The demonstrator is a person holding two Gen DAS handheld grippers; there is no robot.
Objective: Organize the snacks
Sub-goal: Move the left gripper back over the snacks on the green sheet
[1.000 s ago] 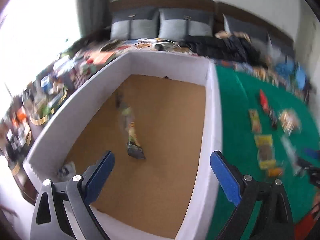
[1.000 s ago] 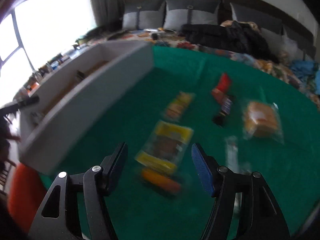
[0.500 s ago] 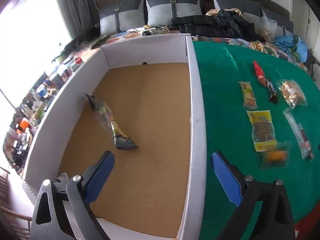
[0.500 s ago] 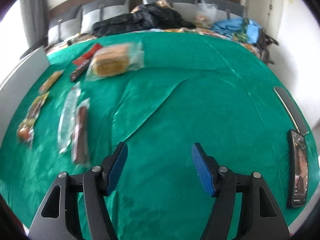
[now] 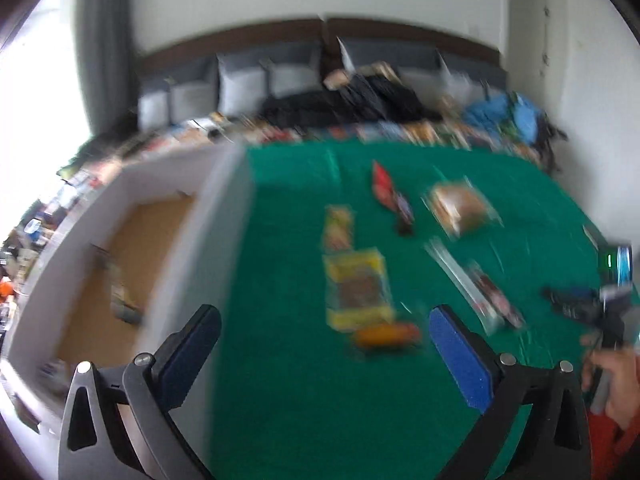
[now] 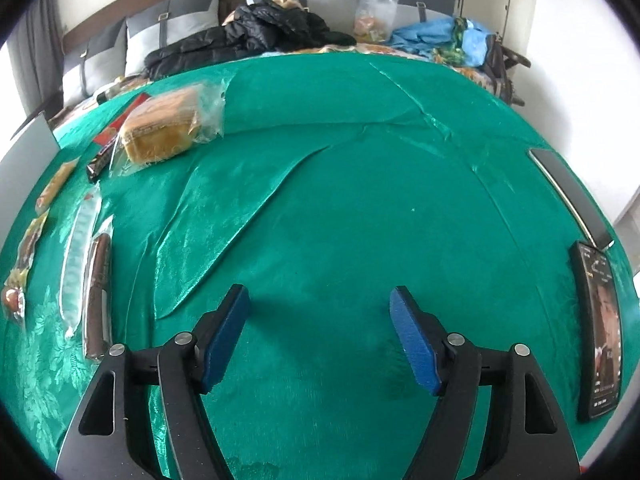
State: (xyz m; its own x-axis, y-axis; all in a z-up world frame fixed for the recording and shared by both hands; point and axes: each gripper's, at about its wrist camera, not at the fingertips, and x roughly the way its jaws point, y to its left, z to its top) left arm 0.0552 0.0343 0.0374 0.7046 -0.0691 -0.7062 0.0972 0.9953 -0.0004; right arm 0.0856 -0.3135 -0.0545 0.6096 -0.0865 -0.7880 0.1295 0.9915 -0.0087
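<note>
In the blurred left wrist view my left gripper (image 5: 324, 314) hangs over the green cloth (image 5: 288, 380), its jaws opening with nothing between them. Just ahead of it lie a yellow pack (image 5: 356, 288) and an orange snack (image 5: 384, 334). Farther off are a red bar (image 5: 382, 184), a bagged bread loaf (image 5: 460, 208) and two long clear packs (image 5: 476, 288). The white box (image 5: 208, 220) with a cork floor holds a dark snack bag (image 5: 120, 300). My right gripper (image 6: 318, 294) is over bare cloth, jaws opening and empty. The bread loaf (image 6: 164, 128) and stick packs (image 6: 98, 296) lie to its left.
A phone (image 6: 602, 328) and a dark flat slab (image 6: 572, 196) lie at the cloth's right edge. A black jacket (image 6: 256, 32), grey pillows (image 6: 168, 32) and a blue bundle (image 6: 440, 32) line the back. A person's hand (image 5: 616, 376) shows at the left view's right edge.
The left view has swung right, from over the box to over the snacks on the cloth. The right view swung off the snacks to bare cloth, and its jaws stand wider.
</note>
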